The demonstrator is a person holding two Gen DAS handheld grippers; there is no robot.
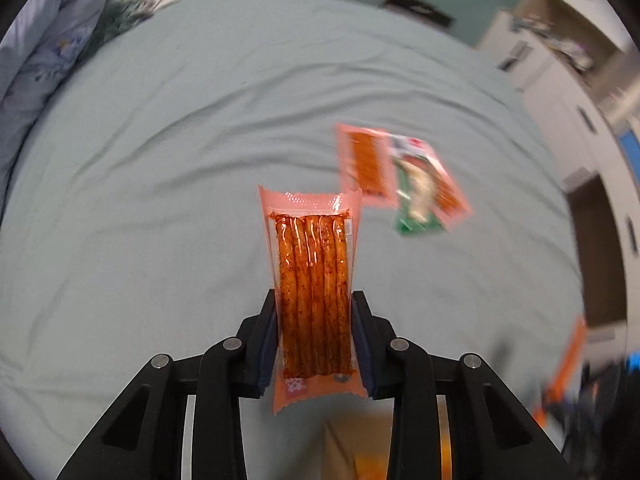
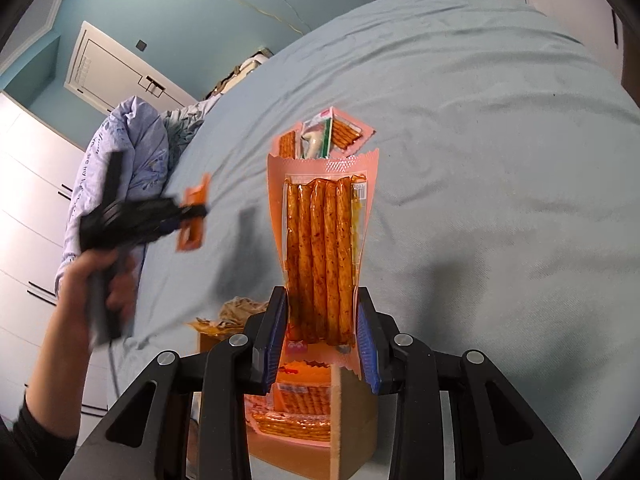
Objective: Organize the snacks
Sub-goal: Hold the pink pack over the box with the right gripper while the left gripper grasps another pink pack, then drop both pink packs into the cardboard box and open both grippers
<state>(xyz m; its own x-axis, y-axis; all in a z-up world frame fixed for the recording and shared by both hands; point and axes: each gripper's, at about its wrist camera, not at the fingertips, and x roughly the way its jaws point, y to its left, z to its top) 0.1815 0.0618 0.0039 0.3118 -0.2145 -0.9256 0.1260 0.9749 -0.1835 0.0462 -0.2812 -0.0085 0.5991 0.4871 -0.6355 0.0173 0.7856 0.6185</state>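
Observation:
My left gripper (image 1: pixel 314 304) is shut on a pink packet of spicy orange sticks (image 1: pixel 312 280), held above the bed. My right gripper (image 2: pixel 322 308) is shut on a second, like packet (image 2: pixel 320 256), held over an open cardboard box (image 2: pixel 352 432) with several such packets inside. A small pile of snack packets (image 1: pixel 400 176) lies on the sheet ahead, two pink ones and a green one; it also shows in the right wrist view (image 2: pixel 324 136). The left gripper with its packet (image 2: pixel 192 216) appears blurred at the left of the right wrist view.
The pale blue bed sheet (image 1: pixel 180 160) fills both views. A bunched blue quilt (image 2: pixel 120 152) lies at the bed's far side. White cabinets (image 2: pixel 24 200) and shelving (image 1: pixel 560 52) stand around the bed. A crumpled wrapper (image 2: pixel 240 308) lies next to the box.

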